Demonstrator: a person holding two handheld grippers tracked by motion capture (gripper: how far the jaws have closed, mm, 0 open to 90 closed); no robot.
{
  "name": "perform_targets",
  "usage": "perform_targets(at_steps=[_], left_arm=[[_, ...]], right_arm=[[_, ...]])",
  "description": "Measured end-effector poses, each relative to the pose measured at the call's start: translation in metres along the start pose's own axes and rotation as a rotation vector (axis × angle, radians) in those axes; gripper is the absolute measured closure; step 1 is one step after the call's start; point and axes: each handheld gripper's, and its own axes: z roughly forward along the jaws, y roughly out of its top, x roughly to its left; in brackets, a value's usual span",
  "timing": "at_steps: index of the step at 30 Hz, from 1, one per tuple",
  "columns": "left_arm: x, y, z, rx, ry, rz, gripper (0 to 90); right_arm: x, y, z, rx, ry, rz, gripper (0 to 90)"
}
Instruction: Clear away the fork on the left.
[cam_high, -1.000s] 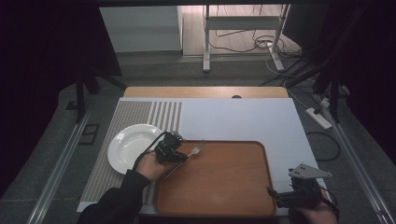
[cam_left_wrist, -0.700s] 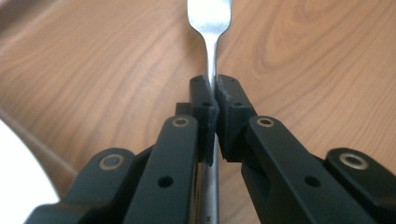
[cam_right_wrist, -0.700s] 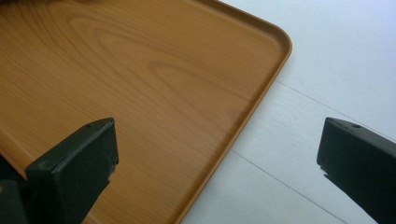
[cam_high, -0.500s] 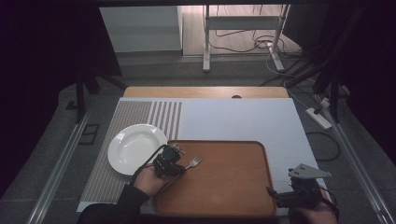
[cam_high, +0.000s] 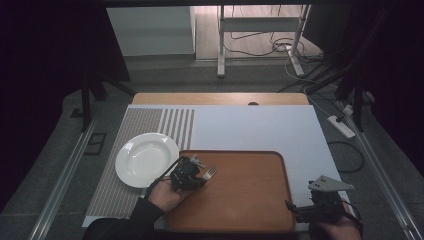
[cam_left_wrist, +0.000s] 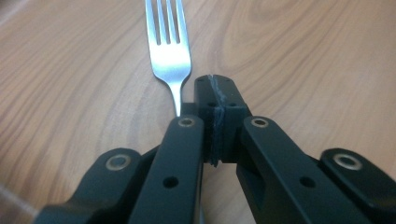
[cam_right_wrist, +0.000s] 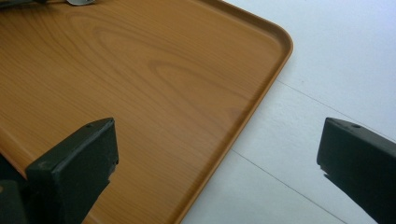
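The left claw (cam_high: 192, 172) is clamped tight on the fork (cam_left_wrist: 169, 49), its black matte jaws pressed together with the slim steel neck pinched at their side. The fork is polished metal, four straight tines and a smooth shoulder that catches the light, and it lies flat over the wooden tray (cam_high: 250, 200), at the tray's left end, tines pointing toward the tray's middle. In the left gripper view the jaw tips meet along a rough grey seam, with brass-ringed pins along the hinged black links.

The tray is the landmark here: a rounded rectangle in warm orange-brown, swirling grain, a low raised lip all round. Just off its left far corner sits a round white plate (cam_high: 145, 159), glossy with a shallow well, nearly touching the tray's rim. The plate rests on a grey ribbed mat (cam_high: 125, 195) of fine parallel lines, left of the tray. Beneath everything is the smooth white counter (cam_high: 260, 130).

At the tray's right near corner, the right claw (cam_high: 292, 209) hangs wide open, nothing between its blocky black jaws; they straddle the tray's curved rim, one over wood, one over white counter.
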Motion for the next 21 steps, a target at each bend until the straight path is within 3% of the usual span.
perform_targets(at_steps=[7,21], left_arm=[[0.011,-0.003,-0.001,0.024,0.028,-0.011,89.4],[0.034,-0.016,-0.01,0.042,0.039,-0.063,89.4]], right_arm=[[0.0,0.0,0.0,0.0,-0.002,-0.001,0.0],[0.001,0.0,-0.001,0.0,-0.007,-0.009,0.0]])
